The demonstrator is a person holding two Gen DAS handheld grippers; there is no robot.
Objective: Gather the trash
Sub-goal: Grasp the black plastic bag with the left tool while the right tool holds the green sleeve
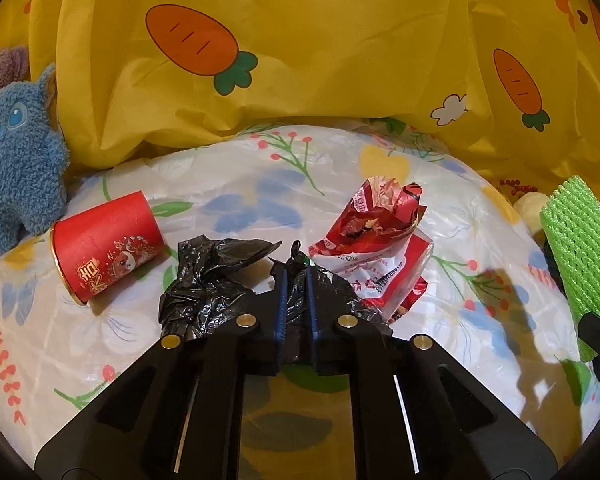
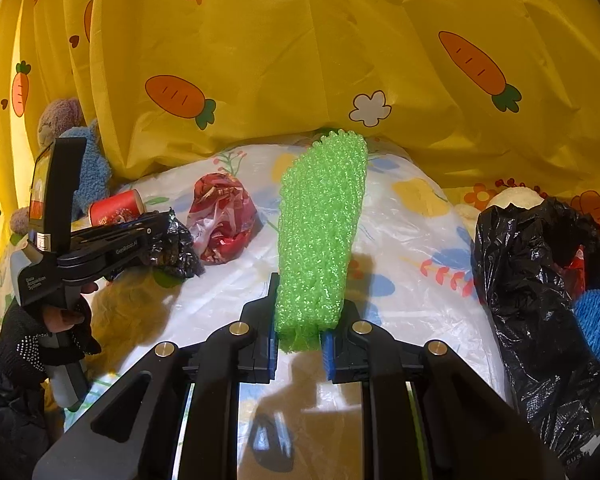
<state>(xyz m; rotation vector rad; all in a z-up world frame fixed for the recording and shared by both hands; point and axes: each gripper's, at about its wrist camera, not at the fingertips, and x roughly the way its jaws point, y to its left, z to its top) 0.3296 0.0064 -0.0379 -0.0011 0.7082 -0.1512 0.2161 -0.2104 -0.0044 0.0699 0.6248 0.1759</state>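
Observation:
My left gripper (image 1: 296, 276) is shut on a crumpled black plastic bag (image 1: 204, 280) lying on the plastic-covered floral sheet (image 1: 240, 184). A red paper cup (image 1: 106, 246) lies on its side to the left of it. A torn red snack wrapper (image 1: 380, 240) lies just right of the bag. My right gripper (image 2: 298, 320) is shut on a green foam net sleeve (image 2: 320, 232), held upright above the sheet. In the right wrist view the left gripper (image 2: 168, 240) shows at the left, pinching the black bag (image 2: 180, 252) beside the red wrapper (image 2: 222, 216) and cup (image 2: 116, 208).
A large open black trash bag (image 2: 540, 300) stands at the right with blue and red things inside. A blue plush toy (image 1: 16, 168) sits at the left. A yellow carrot-print quilt (image 1: 300, 40) rises behind. A gloved hand (image 2: 40, 344) holds the left gripper.

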